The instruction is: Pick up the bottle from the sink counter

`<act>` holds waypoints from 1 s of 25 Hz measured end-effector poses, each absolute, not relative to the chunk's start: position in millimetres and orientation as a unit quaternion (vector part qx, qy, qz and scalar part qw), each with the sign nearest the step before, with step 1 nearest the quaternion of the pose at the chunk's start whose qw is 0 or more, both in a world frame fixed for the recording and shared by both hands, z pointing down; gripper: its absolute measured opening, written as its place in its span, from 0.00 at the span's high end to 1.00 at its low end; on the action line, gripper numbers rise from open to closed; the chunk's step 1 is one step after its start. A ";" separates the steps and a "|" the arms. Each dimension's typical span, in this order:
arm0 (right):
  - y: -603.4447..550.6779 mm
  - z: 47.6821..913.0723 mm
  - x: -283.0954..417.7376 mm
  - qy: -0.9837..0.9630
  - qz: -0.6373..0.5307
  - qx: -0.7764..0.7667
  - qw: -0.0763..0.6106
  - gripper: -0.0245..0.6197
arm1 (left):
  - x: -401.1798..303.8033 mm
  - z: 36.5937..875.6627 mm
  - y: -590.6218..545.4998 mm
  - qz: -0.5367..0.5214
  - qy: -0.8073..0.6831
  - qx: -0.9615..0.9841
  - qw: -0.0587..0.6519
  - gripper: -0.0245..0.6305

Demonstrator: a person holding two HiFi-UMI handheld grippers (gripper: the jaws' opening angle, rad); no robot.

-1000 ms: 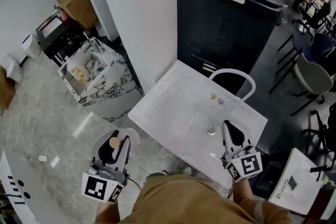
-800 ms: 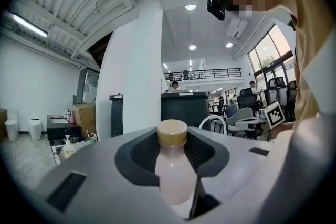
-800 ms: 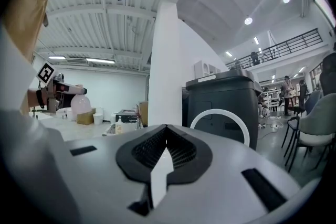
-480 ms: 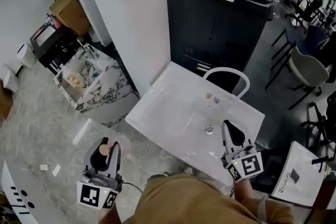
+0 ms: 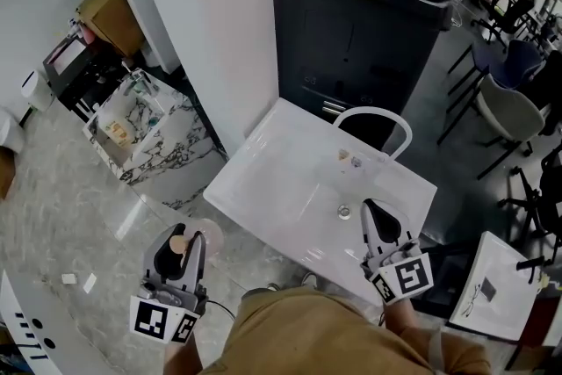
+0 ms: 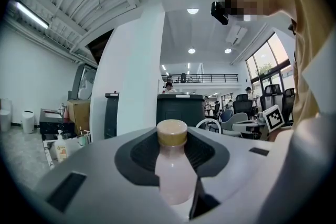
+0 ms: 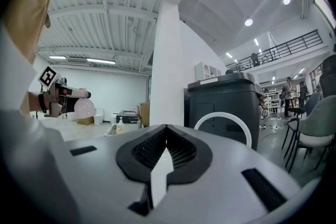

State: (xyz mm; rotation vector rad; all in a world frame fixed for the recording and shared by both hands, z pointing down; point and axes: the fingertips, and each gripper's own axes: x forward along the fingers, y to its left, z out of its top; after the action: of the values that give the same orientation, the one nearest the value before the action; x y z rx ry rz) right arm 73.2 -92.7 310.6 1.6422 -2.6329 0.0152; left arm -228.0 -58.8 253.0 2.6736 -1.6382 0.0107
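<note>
Left gripper view, left gripper jaws pinching pale pink tan-capped plastic bottle, right gripper jaws pressed together over white sink bench front edge

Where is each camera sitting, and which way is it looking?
Head view: on the person's head, looking steeply down at the sink counter; shows the left gripper, the right gripper and the tan shirt.
Left gripper view: on the left gripper, looking along its jaws across the room; they grip the bottle; shirt at right.
Right gripper view: on the right gripper, looking along its shut, empty jaws; shirt at left.
Shared: both gripper views show the white arch and the other gripper.
</note>
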 end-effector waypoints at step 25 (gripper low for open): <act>-74.0 312.7 54.5 -0.855 -0.007 0.517 0.035 0.96 | -228.1 252.5 -47.7 0.002 -0.510 0.860 0.005 0.77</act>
State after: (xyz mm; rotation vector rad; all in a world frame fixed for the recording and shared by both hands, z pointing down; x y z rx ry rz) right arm 54.5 -74.0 312.7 1.5888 -2.6296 -0.0209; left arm -228.1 -47.7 252.5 2.6937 -1.5990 0.0051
